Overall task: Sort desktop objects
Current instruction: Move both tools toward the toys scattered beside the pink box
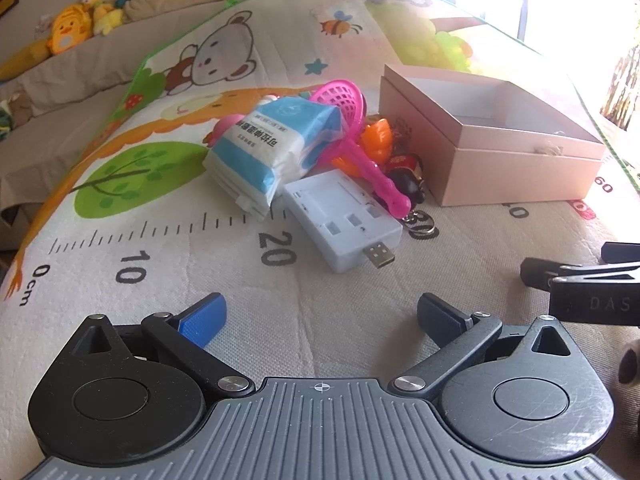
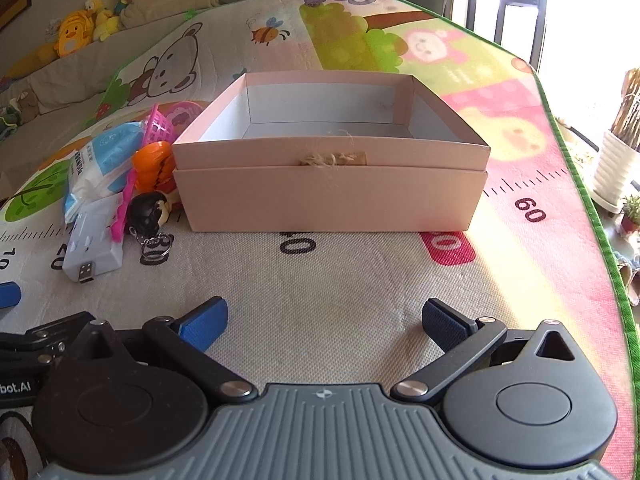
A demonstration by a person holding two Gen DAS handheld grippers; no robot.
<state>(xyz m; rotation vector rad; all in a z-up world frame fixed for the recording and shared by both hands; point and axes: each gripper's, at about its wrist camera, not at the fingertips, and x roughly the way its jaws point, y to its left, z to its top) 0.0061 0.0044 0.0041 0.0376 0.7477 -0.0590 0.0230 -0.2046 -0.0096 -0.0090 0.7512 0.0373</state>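
Note:
A pile of small objects lies on the printed play mat: a blue-and-white tissue pack (image 1: 256,152), a pink toy net (image 1: 352,120), an orange toy (image 1: 376,140), a dark figurine keychain (image 1: 408,176) and a pale blue USB hub (image 1: 344,220). An open, empty pink box (image 1: 492,136) stands right of the pile. My left gripper (image 1: 320,316) is open and empty, short of the hub. My right gripper (image 2: 324,320) is open and empty, facing the box (image 2: 332,184). The pile shows left of the box in the right wrist view: hub (image 2: 94,244), keychain (image 2: 148,212), tissue pack (image 2: 100,168).
The mat (image 1: 168,264) carries a printed ruler scale. Plush toys (image 1: 80,20) and cushions line the far edge. The right gripper's body shows at the right edge of the left wrist view (image 1: 592,288). Potted plants (image 2: 620,168) stand beyond the mat's right edge.

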